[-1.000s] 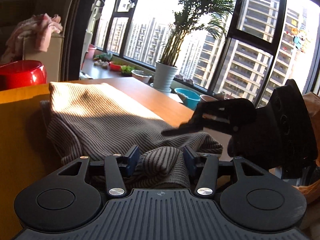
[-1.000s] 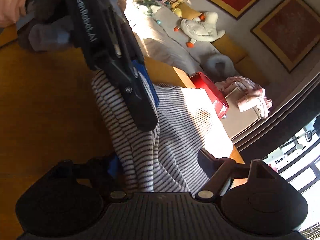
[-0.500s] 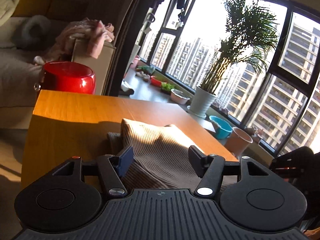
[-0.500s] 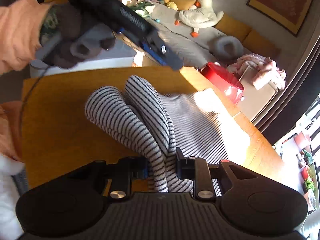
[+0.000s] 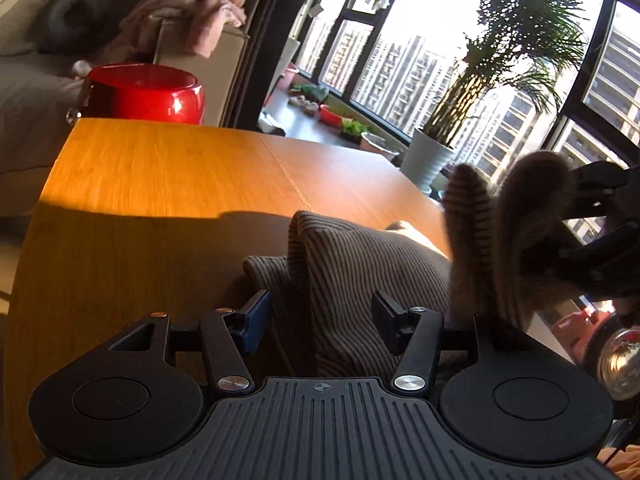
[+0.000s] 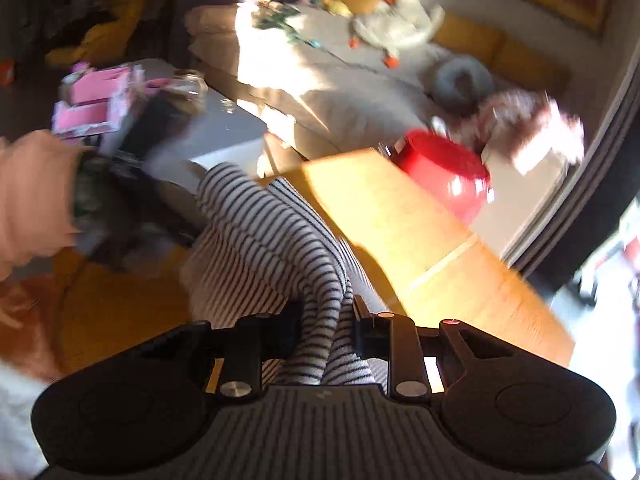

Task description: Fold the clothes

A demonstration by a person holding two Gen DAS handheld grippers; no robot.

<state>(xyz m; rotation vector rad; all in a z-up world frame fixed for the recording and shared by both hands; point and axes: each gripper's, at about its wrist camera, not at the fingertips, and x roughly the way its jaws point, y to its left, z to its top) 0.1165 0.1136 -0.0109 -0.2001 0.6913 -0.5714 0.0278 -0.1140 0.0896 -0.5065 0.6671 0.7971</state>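
Note:
A grey-and-white striped knit garment (image 5: 344,264) lies bunched at the near edge of the wooden table (image 5: 168,168). My left gripper (image 5: 318,316) is open, its fingers either side of a fold of the garment without squeezing it. My right gripper (image 6: 326,330) is shut on a bunched fold of the same striped garment (image 6: 272,232) and holds it lifted off the table. In the left wrist view the right gripper (image 5: 592,232) shows at the right with raised cloth (image 5: 508,232) hanging from it. The right wrist view is motion-blurred.
A red pot (image 5: 144,94) stands beyond the table's far left corner, also in the right wrist view (image 6: 448,176). A sofa with a pink cloth (image 5: 188,16) lies behind it. A potted palm (image 5: 432,160) stands by the window. The person's orange sleeve (image 6: 32,192) is at left.
My right gripper has closed on the striped fold and lifted it up and across. My left gripper has drawn back toward the table's near edge, staying open.

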